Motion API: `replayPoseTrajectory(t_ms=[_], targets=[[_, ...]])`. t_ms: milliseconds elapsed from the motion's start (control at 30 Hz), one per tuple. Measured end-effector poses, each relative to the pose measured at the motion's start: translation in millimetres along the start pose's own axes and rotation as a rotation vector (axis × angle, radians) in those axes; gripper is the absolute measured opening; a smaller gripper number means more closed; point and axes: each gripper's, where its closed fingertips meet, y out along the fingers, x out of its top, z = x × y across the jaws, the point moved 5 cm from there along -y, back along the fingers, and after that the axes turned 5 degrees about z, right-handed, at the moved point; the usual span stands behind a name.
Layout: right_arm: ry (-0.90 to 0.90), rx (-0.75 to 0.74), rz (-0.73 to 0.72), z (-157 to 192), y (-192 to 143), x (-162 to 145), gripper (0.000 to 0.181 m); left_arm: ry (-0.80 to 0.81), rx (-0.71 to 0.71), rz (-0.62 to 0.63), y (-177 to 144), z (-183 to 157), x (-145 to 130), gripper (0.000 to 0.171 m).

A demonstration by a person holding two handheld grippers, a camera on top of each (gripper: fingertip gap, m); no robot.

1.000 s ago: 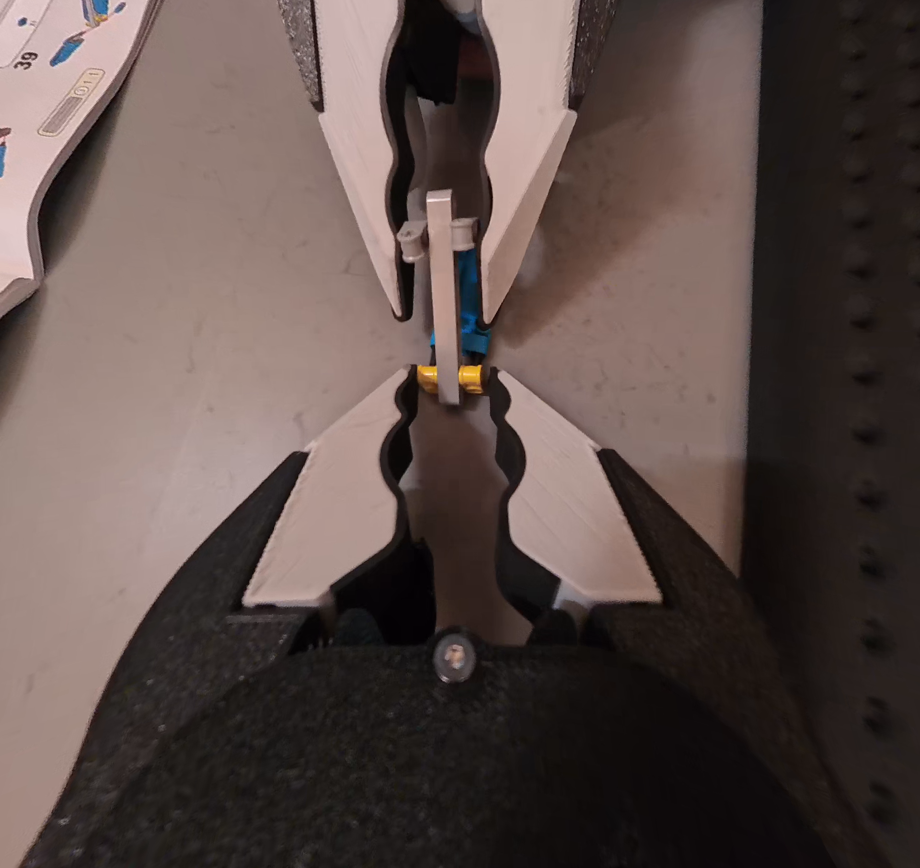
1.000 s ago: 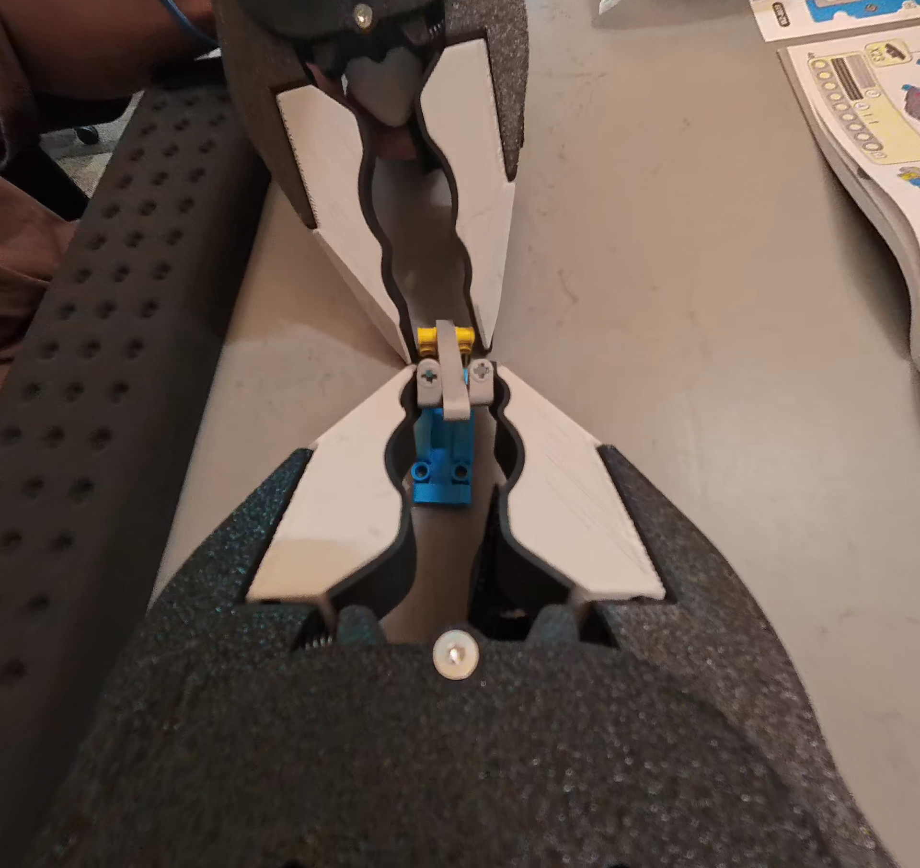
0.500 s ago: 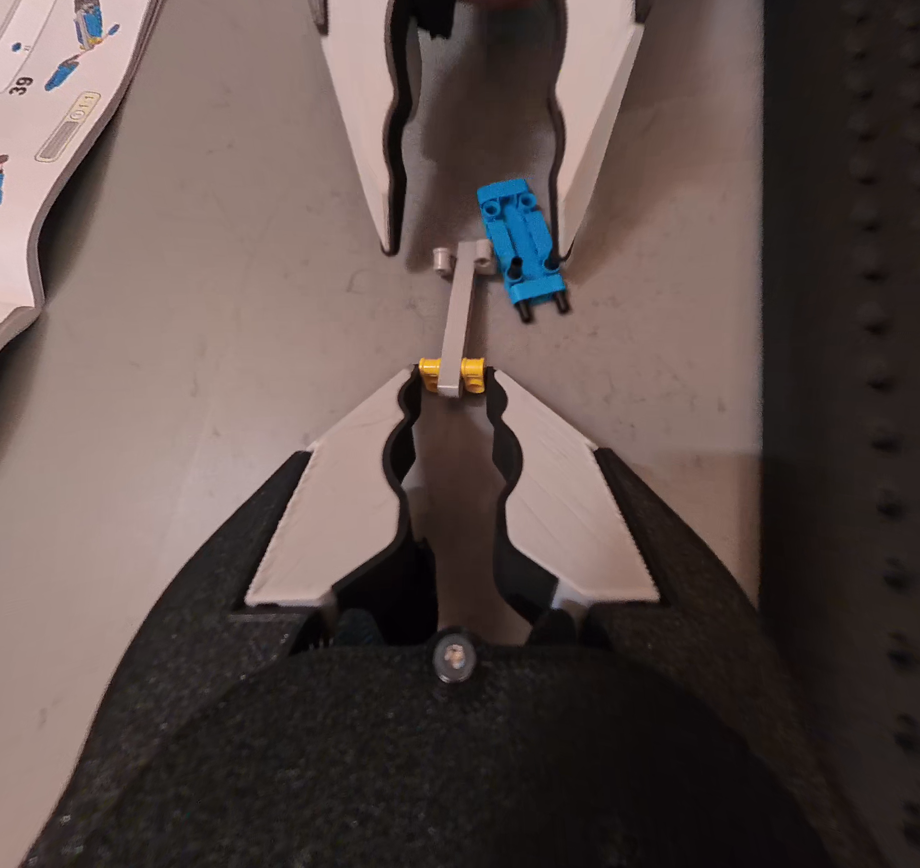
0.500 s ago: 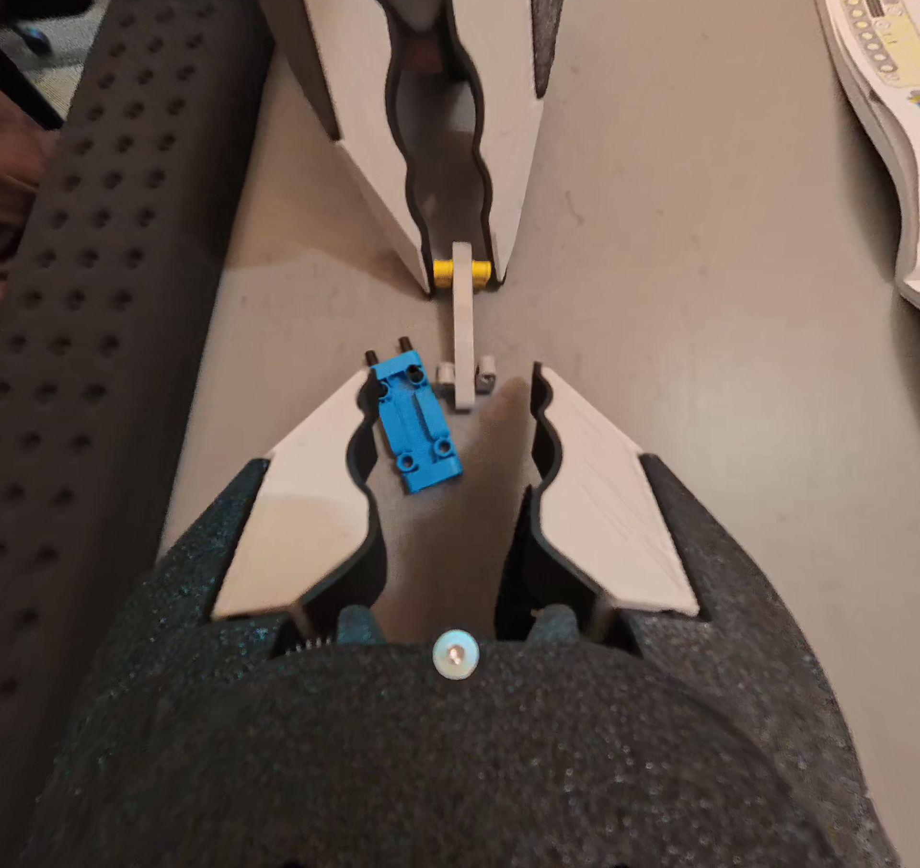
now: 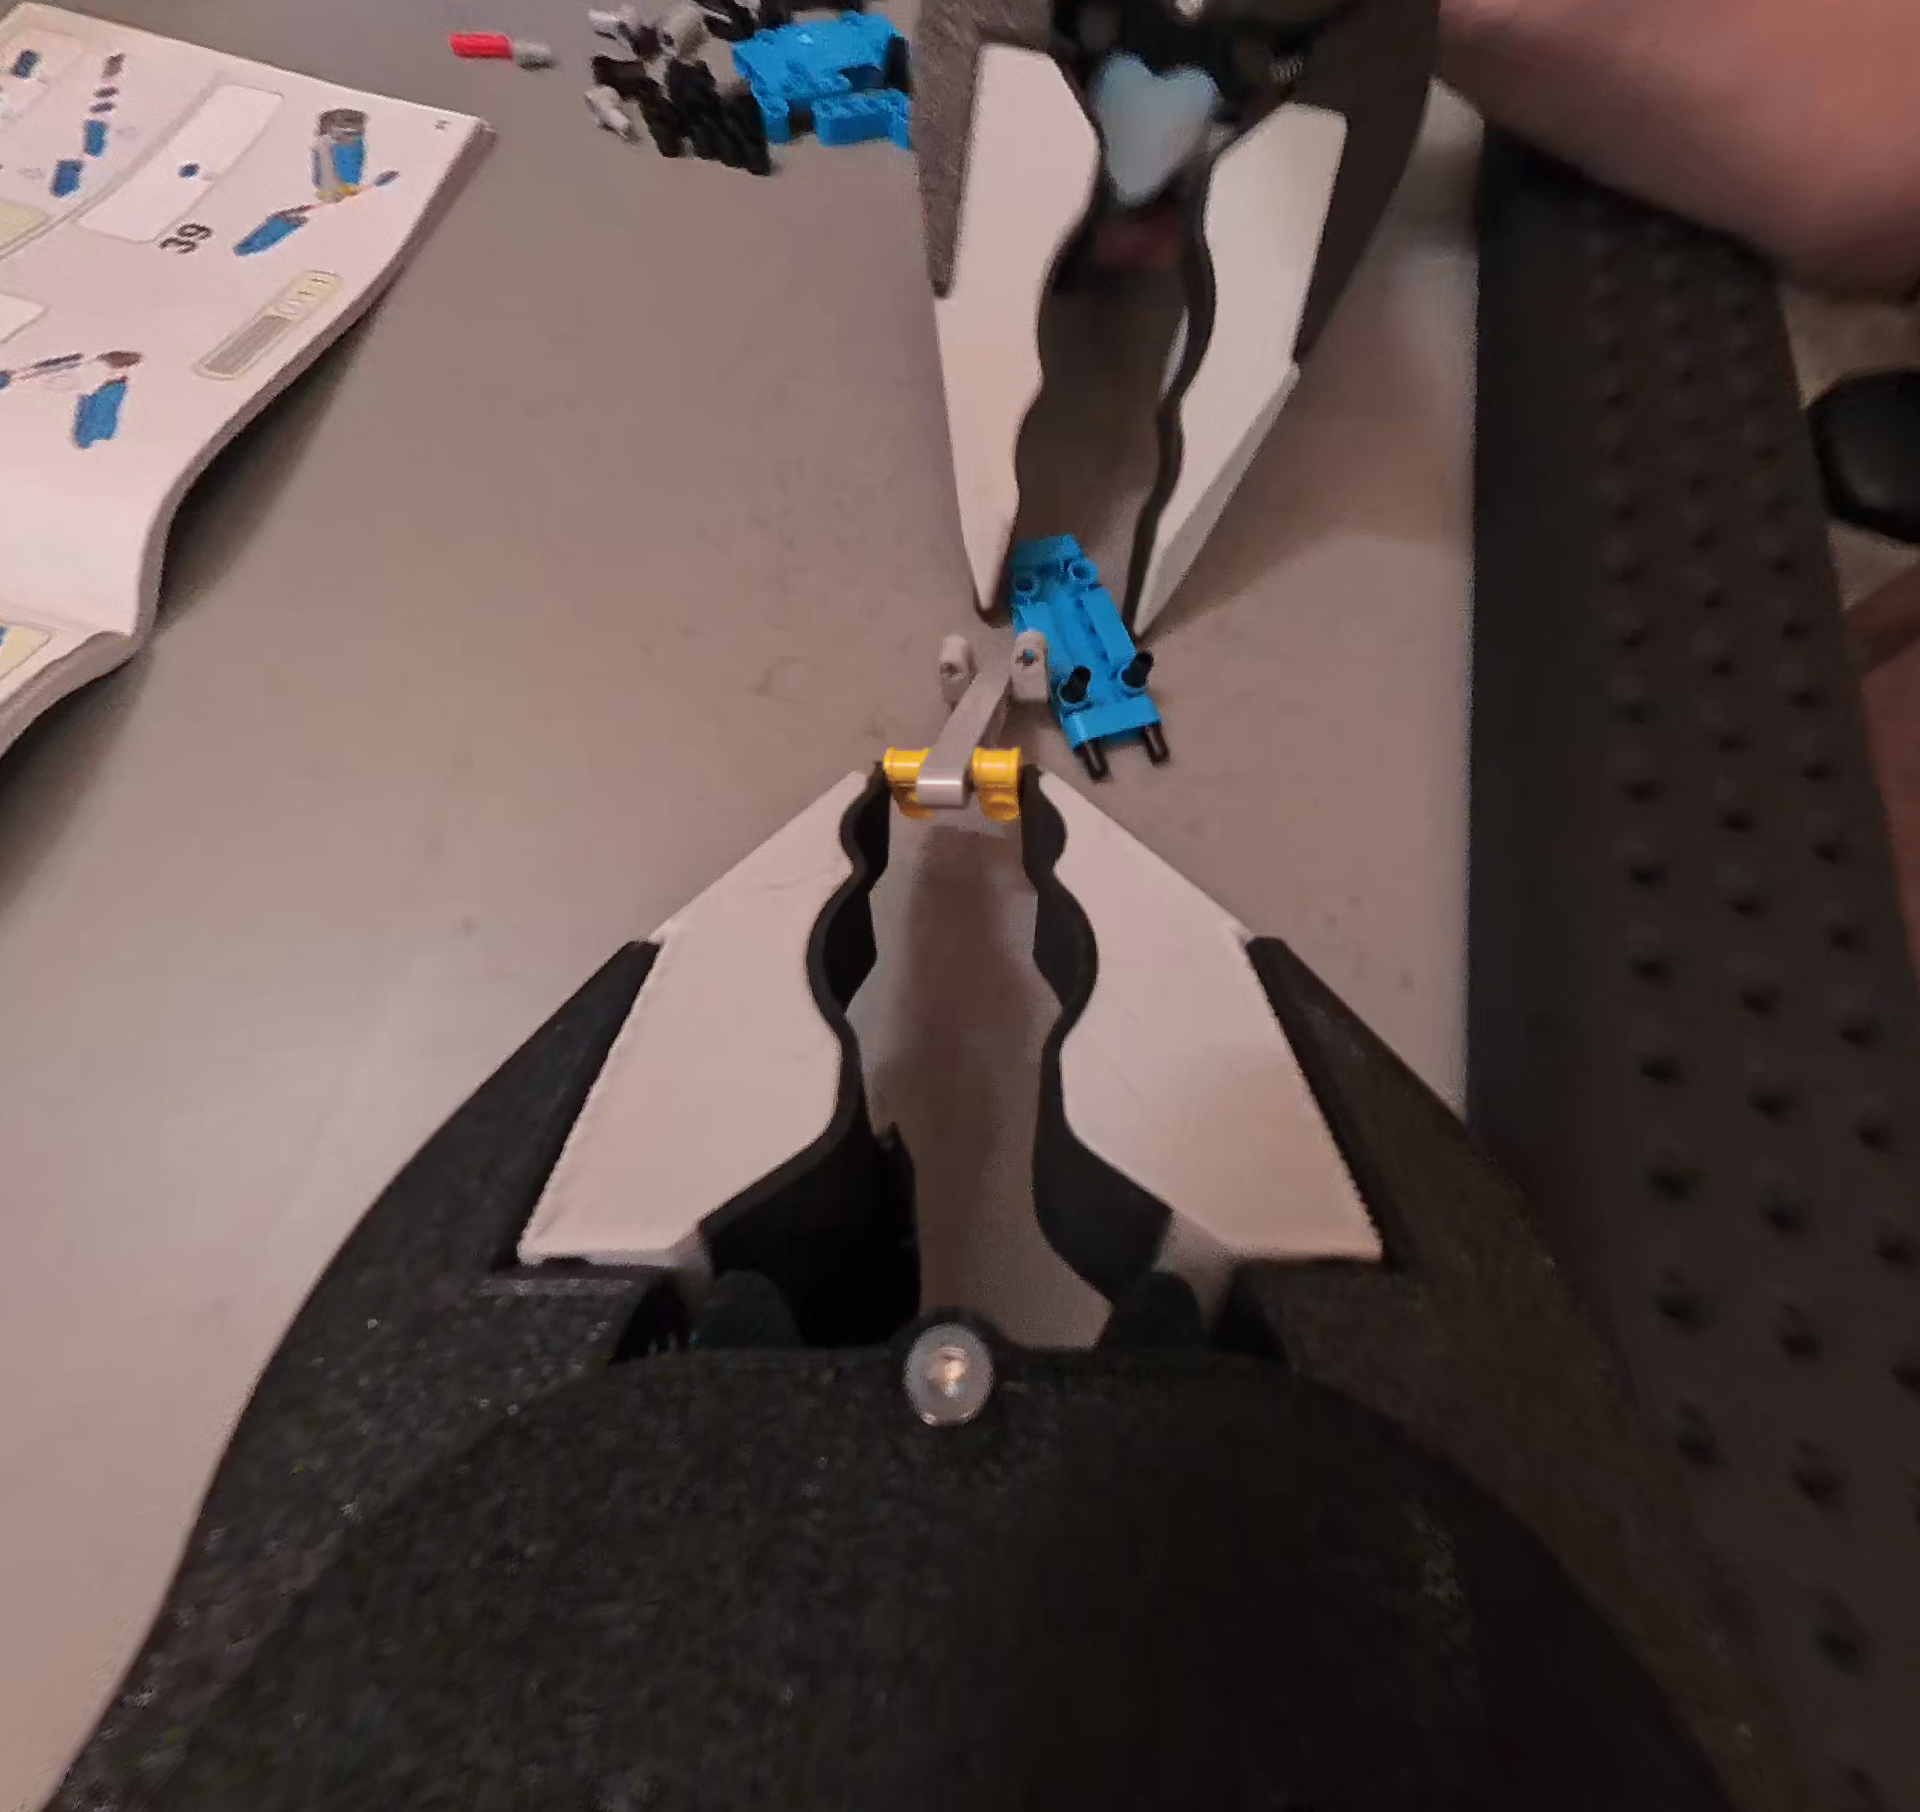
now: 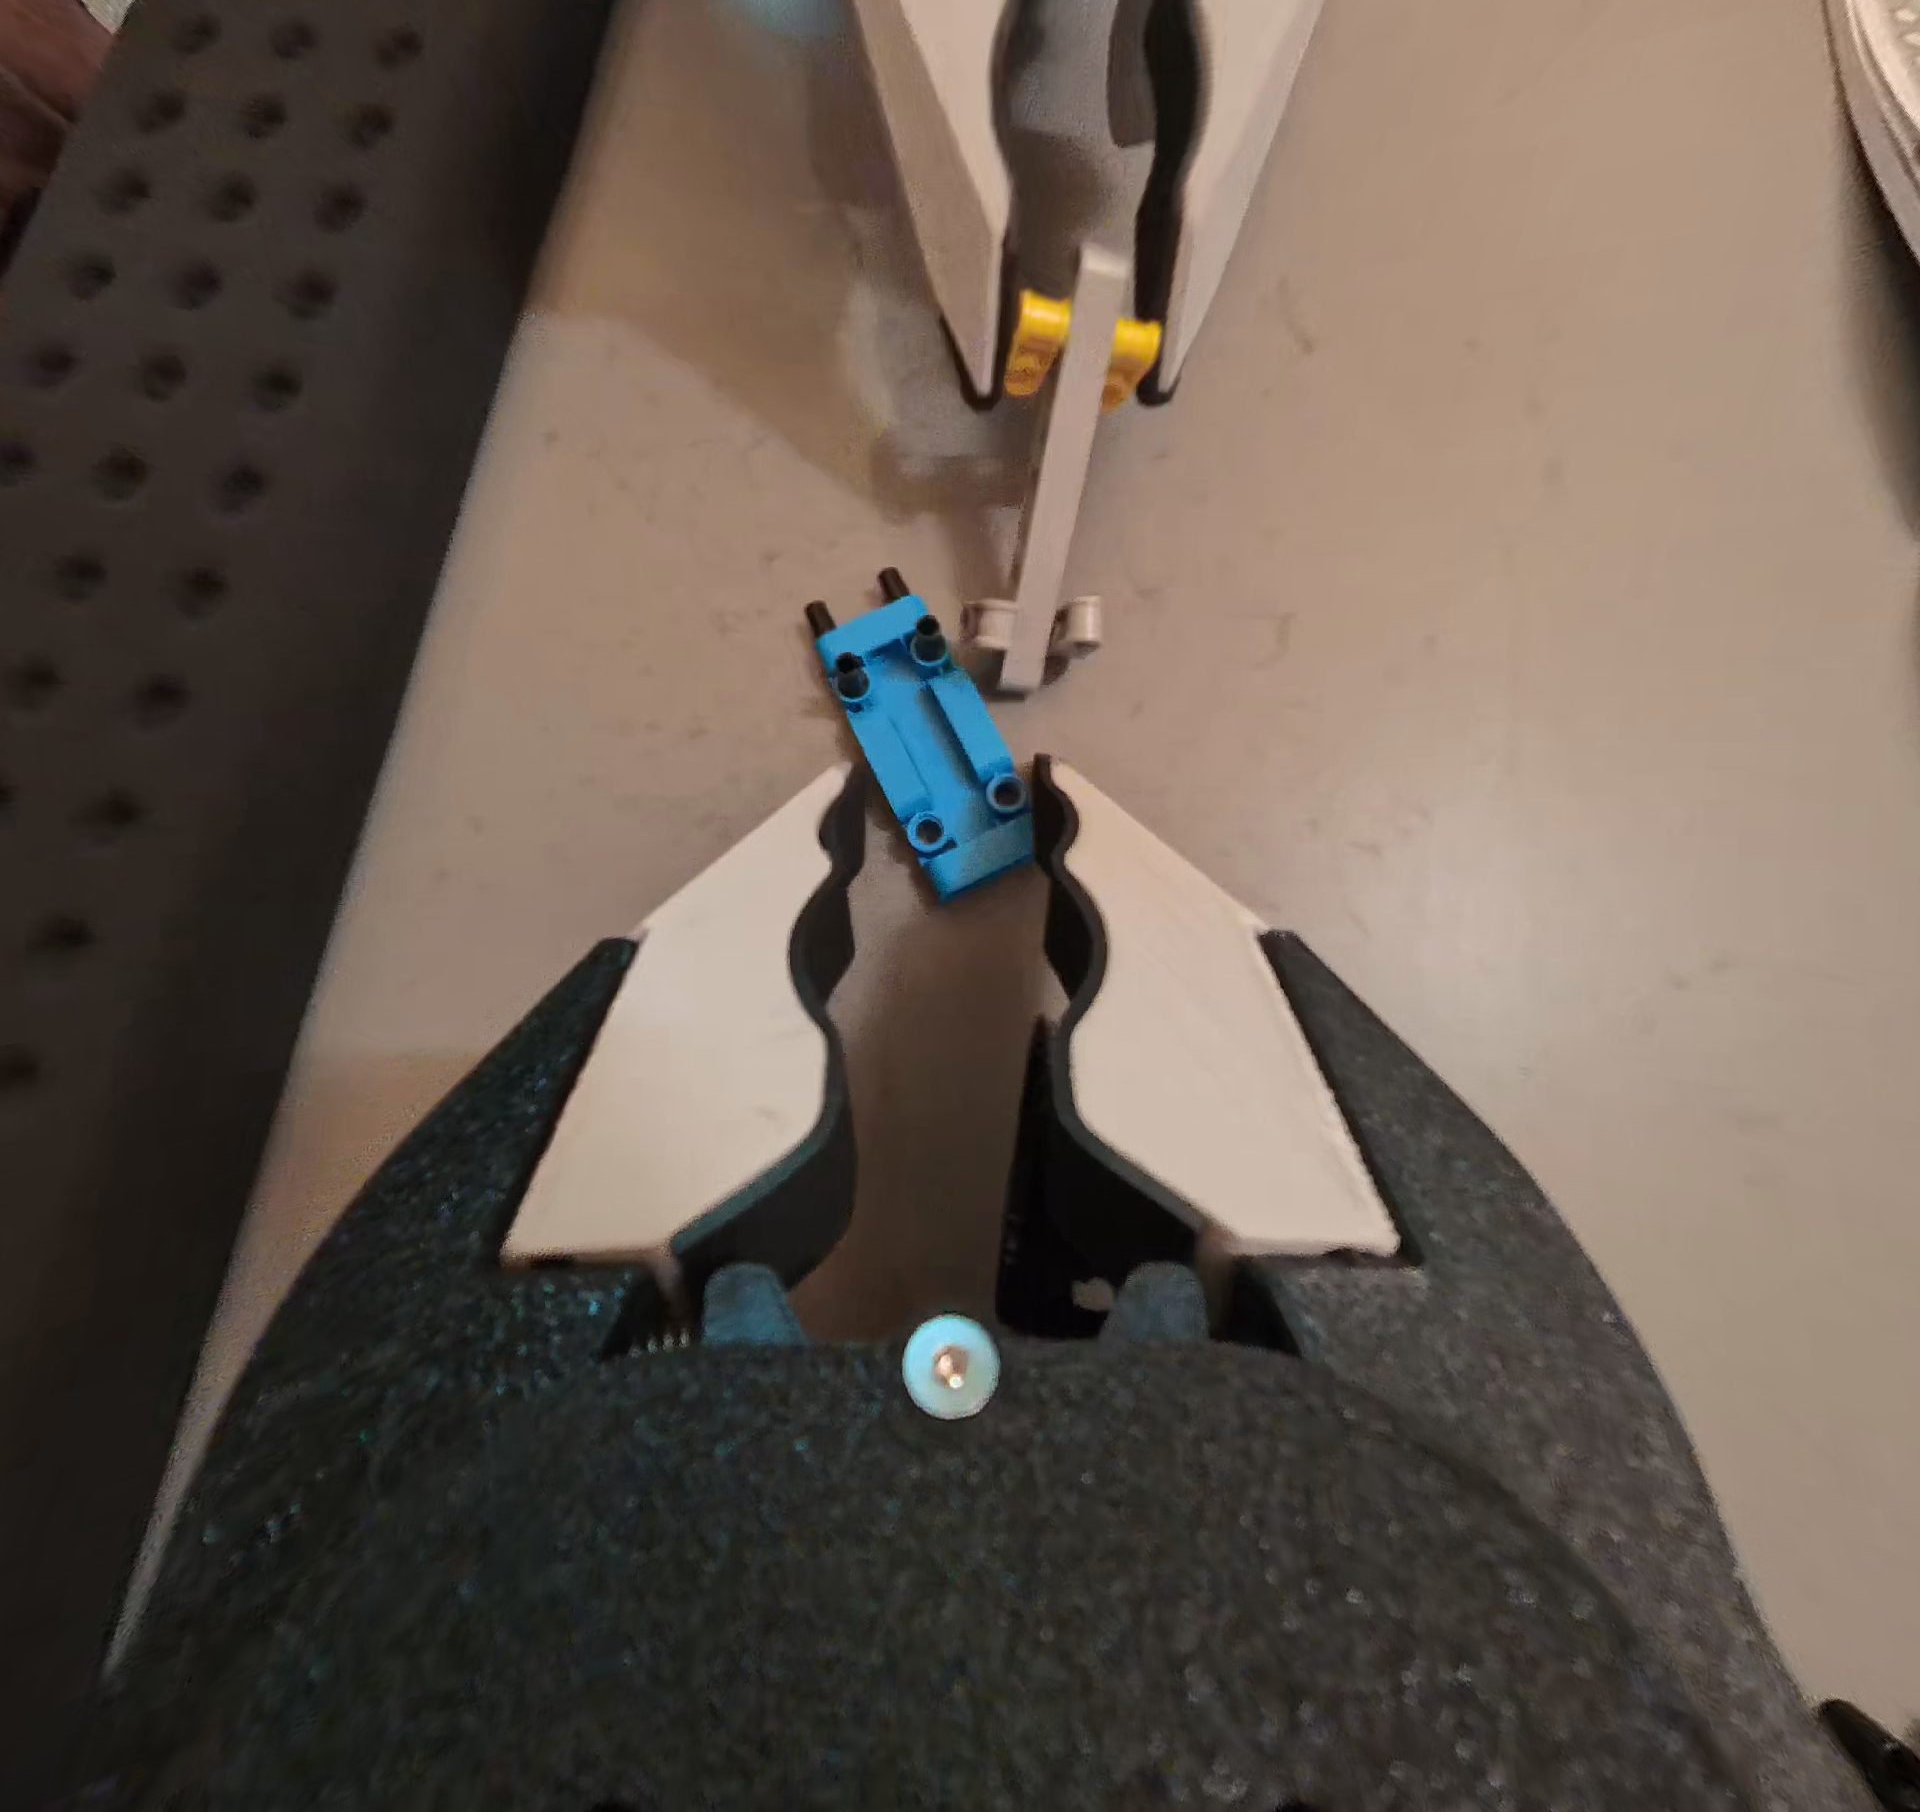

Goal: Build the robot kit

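My left gripper is shut on the yellow pins at the near end of a thin grey beam, which points away over the grey table. The beam's far end carries two small grey connectors and sits beside a blue plate piece with black pins. My right gripper faces the left one, and its jaws stand narrow around the near end of the blue piece, which lies slanted at table level. In the right wrist view the left gripper holds the beam opposite.
An open instruction booklet lies at the left. A pile of loose blue, black and red pieces sits at the back. A black perforated mat borders the table on the right. A person's arm is at the top right. The tips of one gripper are about 7 cm away from the tips of the other.
The right gripper let go of the blue piece, which came off the grey beam and dropped to the table. It then drew back and narrowed around the piece. The left gripper kept hold of the beam.
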Motion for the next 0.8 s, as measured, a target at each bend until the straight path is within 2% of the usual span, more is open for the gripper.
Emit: replayPoseTrajectory(t_ms=[100, 167, 233, 300, 467, 633, 800], targets=[[0.035, -0.02, 0.009, -1, 1, 1, 0.029, -0.117, 0.032, -0.088, -10, 6, 17, 0.025], [0.059, -0.038, 0.02, -1, 2, 4, 0.028, -0.192, 0.03, -0.195, -19, 7, 34, 0.025], [0.106, -0.039, 0.016, -4, 5, 8, 0.028, -0.225, -0.001, -0.313, -25, 3, 50, 0.024], [0.15, -0.024, -0.004, -6, 8, 12, 0.028, -0.217, -0.03, -0.372, -24, -4, 59, 0.024], [0.196, 0.045, -0.051, -6, 9, 12, 0.033, -0.171, -0.015, -0.359, -6, -9, 60, 0.024], [0.155, 0.04, -0.054, -5, 9, 11, 0.036, -0.151, 0.028, -0.175, 18, -11, 34, 0.024], [0.112, 0.005, -0.042, -5, 9, 13, 0.034, -0.075, 0.074, -0.113, 10, -15, 26, 0.024]])
